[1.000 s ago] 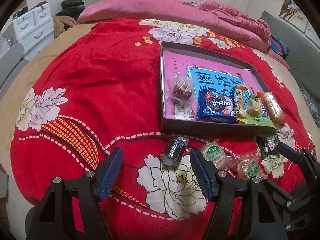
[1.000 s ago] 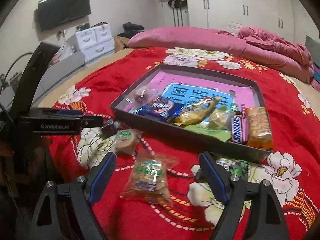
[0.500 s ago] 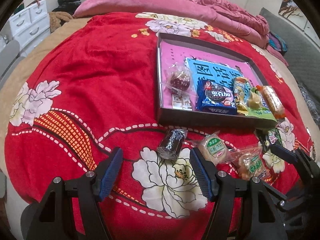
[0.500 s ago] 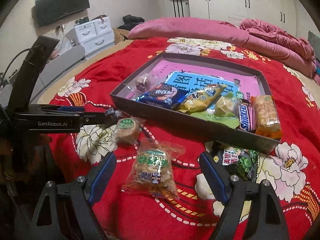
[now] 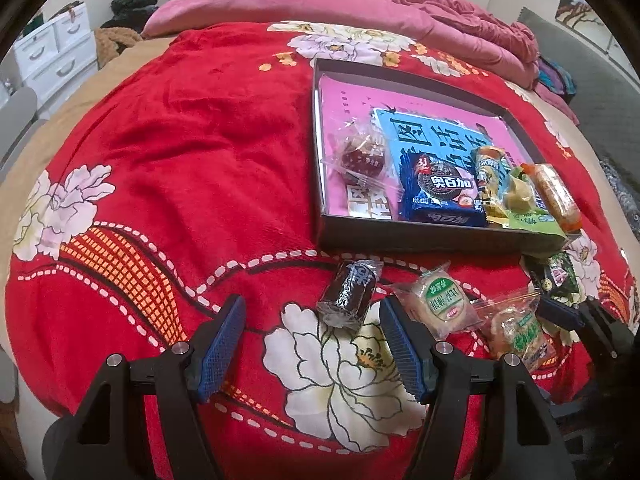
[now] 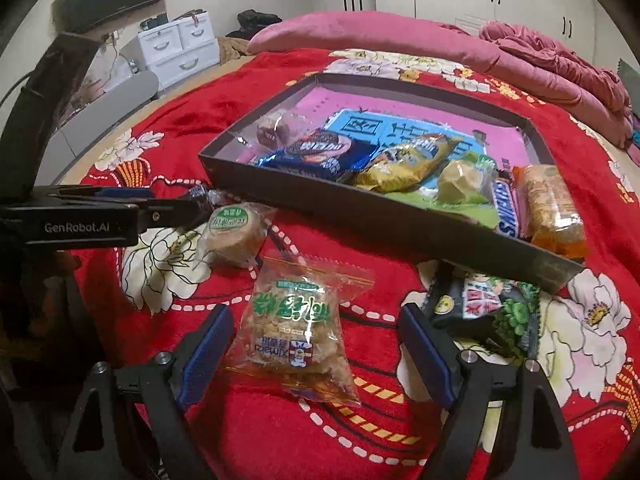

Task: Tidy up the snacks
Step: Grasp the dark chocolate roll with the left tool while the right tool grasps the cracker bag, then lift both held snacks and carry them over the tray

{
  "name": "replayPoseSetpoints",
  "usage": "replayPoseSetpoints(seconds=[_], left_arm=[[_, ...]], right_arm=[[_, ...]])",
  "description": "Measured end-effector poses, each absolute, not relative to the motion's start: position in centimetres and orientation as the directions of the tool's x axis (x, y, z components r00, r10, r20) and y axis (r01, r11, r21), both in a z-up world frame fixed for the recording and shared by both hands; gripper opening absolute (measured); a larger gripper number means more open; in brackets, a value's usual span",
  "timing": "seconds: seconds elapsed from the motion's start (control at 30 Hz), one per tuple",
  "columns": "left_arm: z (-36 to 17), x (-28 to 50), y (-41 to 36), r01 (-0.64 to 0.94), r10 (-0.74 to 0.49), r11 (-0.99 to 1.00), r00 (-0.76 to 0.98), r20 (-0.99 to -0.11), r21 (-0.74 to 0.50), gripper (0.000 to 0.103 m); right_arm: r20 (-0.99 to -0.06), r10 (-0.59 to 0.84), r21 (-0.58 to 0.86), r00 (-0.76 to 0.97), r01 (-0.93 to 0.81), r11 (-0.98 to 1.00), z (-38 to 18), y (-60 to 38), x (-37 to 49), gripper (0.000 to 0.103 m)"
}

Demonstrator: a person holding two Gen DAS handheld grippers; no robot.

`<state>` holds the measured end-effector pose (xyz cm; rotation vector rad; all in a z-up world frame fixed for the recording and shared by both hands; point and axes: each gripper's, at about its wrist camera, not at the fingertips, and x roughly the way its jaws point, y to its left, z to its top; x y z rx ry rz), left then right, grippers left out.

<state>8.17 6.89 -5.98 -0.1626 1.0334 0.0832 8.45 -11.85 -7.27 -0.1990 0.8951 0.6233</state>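
A dark shallow box (image 5: pixel 400 236) on the red bedspread holds a blue biscuit pack (image 5: pixel 438 196), a red candy (image 5: pixel 362 158) and other snacks. My left gripper (image 5: pixel 312 340) is open, with a dark foil roll (image 5: pixel 350 294) just ahead between its fingertips, untouched. A round green-labelled pastry (image 5: pixel 440 300) lies to its right. My right gripper (image 6: pixel 316 340) straddles a clear bag of brown snack (image 6: pixel 298 328); its jaws are closing, but the pads are not pressing on the bag. A dark green packet (image 6: pixel 488 304) lies by the right finger.
The box wall (image 6: pixel 360 208) rises just beyond the loose snacks. The left gripper (image 6: pixel 172 212) reaches in from the left of the right wrist view, near the pastry (image 6: pixel 232 228). Pink bedding (image 6: pixel 540 60) is piled behind, and white drawers (image 6: pixel 176 44) stand beside the bed.
My right gripper has sunk toward the clear bag, which now lies between its fingers, and its jaws have narrowed slightly. The left gripper has hardly moved.
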Motion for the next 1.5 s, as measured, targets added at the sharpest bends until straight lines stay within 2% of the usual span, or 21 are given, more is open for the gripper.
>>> replayPoseSetpoints(seconds=[0.1, 0.23, 0.33, 0.4, 0.43, 0.47, 0.53, 0.57, 0.67, 1.03, 1.23, 1.5], left_arm=[[-6.2, 8.4, 6.7, -0.139, 0.0, 0.987, 0.507, -0.862, -0.082, 0.071], [-6.5, 8.7, 6.6, -0.137, 0.008, 0.988, 0.509, -0.861, -0.073, 0.071], [-6.5, 9.0, 6.4, -0.13, 0.011, 0.989, 0.514, -0.858, -0.065, 0.07], [-6.4, 9.1, 6.3, -0.126, 0.012, 0.99, 0.517, -0.856, -0.063, 0.063], [-6.4, 9.2, 6.2, -0.122, 0.012, 0.991, 0.521, -0.854, -0.06, 0.055], [-6.3, 9.3, 6.0, -0.107, -0.004, 0.992, 0.525, -0.851, -0.07, 0.043], [-6.4, 9.6, 5.6, -0.085, -0.029, 0.993, 0.523, -0.852, -0.086, 0.033], [-6.6, 9.8, 5.2, -0.077, -0.024, 0.994, 0.516, -0.856, -0.074, 0.032], [-7.3, 10.2, 4.5, -0.06, -0.002, 0.997, 0.503, -0.864, -0.038, 0.031], [-7.4, 10.1, 5.9, -0.094, -0.072, 0.986, 0.516, -0.854, -0.14, 0.029], [-6.6, 9.3, 6.9, -0.121, -0.113, 0.972, 0.518, -0.848, -0.203, 0.029], [-5.0, 8.9, 6.9, -0.12, -0.111, 0.97, 0.547, -0.83, -0.209, 0.029]], right_arm=[[-0.775, 0.429, 0.084, 0.463, -0.597, 0.798, -7.4, -11.5, 8.4, 0.073], [-0.776, 0.429, 0.063, 0.463, -0.62, 0.782, -7.4, -11.0, 8.2, 0.055], [-0.777, 0.428, 0.054, 0.462, -0.628, 0.776, -7.4, -10.8, 8.2, 0.052], [-0.776, 0.432, 0.058, 0.459, -0.631, 0.774, -7.4, -10.9, 8.3, 0.05], [-0.776, 0.432, 0.057, 0.46, -0.631, 0.774, -7.3, -11.0, 8.4, 0.049], [-0.775, 0.432, 0.057, 0.461, -0.63, 0.774, -7.3, -11.0, 8.4, 0.048], [-0.774, 0.431, 0.056, 0.464, -0.628, 0.776, -7.2, -11.2, 8.5, 0.048], [-0.773, 0.429, 0.054, 0.467, -0.625, 0.779, -7.1, -11.3, 8.6, 0.047], [-0.765, 0.43, 0.061, 0.479, -0.612, 0.789, -6.6, -11.8, 8.8, 0.047], [-0.73, 0.474, 0.143, 0.491, -0.569, 0.81, -5.2, -13.9, 10.0, 0.047], [-0.711, 0.486, 0.137, 0.507, -0.579, 0.804, -4.4, -13.9, 9.7, 0.047], [-0.691, 0.501, 0.138, 0.52, -0.586, 0.798, -3.7, -14.1, 9.5, 0.047]])
